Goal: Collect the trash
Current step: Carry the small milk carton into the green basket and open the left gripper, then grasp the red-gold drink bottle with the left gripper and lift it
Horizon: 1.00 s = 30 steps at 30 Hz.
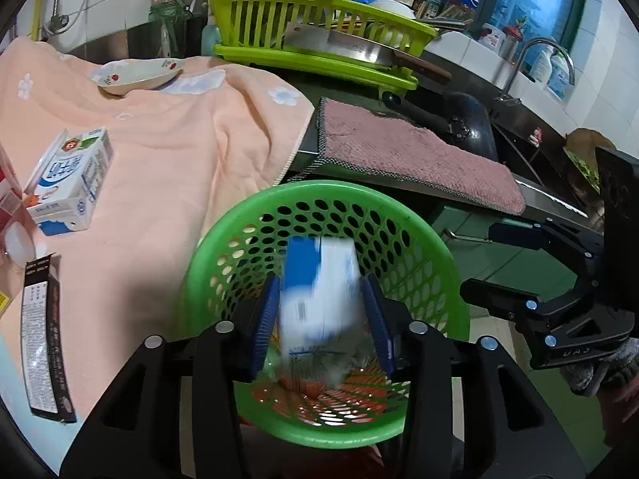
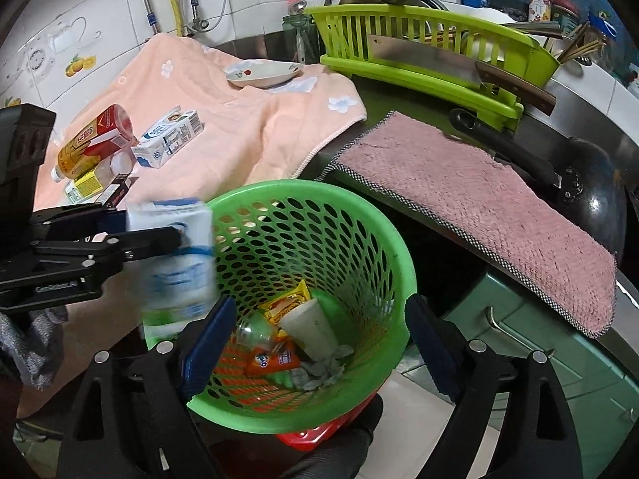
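A green perforated basket [image 1: 223, 239] [image 2: 383, 231] stands below the counter edge. My left gripper [image 1: 321, 283] [image 2: 151, 223] hangs over it. A blue-and-white milk carton [image 1: 319, 291] [image 2: 175, 263] sits blurred between its sharp blue pads, with slim gaps on both sides, so the jaws are open and not pressing on it. My right gripper [image 2: 319, 311] [image 1: 487, 263] is open wide over the basket, with nothing between its fingers. In the basket lie a paper cup [image 2: 311, 327], an orange wrapper [image 2: 271, 361], a yellow wrapper [image 2: 287, 301] and crumpled tissue [image 2: 319, 371].
On the peach towel [image 1: 179, 139] lie another milk carton [image 1: 68, 183] [image 2: 167, 139], a red-and-yellow drink bottle [image 2: 94, 139], a black box [image 1: 44, 339] and a plate [image 1: 135, 74]. A lime dish rack [image 1: 311, 32] with a cleaver [image 1: 339, 46], a pink cloth [image 1: 415, 151] and a black pan [image 1: 467, 119] fill the counter's right.
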{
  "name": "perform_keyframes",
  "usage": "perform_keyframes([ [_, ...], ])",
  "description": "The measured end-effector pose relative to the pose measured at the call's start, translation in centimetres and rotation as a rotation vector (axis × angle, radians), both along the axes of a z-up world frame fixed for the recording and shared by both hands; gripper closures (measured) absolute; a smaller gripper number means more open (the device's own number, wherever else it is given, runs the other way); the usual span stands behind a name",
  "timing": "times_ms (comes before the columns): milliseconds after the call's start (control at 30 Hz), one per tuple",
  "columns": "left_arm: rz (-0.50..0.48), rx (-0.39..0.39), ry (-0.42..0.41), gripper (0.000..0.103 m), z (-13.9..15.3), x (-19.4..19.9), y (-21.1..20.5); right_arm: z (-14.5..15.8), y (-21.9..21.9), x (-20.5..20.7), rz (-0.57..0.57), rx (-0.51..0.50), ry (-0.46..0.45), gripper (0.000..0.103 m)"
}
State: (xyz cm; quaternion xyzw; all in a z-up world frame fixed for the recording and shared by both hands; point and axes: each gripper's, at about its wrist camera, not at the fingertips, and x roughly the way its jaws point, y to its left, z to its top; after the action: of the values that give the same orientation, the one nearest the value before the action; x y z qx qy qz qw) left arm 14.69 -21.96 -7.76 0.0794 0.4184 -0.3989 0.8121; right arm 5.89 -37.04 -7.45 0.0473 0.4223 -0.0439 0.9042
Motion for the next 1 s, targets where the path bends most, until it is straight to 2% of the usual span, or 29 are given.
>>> perform_keyframes([
  [67,0.009,0.001,0.0,0.041,-0.1,0.0,-0.1,0.0,-0.1,-0.1,-0.003,0.002,0.001,0.02],
  [333,0.036,-0.011,0.002,0.041,0.4,-0.2,1.5,0.1,0.8,0.2,0.014,-0.003,0.0,0.02],
  [633,0.093,-0.006,-0.044,0.04,1.7,-0.5,4.7,0.3,2.8,1.1,0.053,-0.005,-0.004,0.018],
  [1000,0.215,0.009,-0.114,0.04,3.4,0.4,11.1,1.1,5.9,3.0,0.125,0.008,-0.021,0.018],
])
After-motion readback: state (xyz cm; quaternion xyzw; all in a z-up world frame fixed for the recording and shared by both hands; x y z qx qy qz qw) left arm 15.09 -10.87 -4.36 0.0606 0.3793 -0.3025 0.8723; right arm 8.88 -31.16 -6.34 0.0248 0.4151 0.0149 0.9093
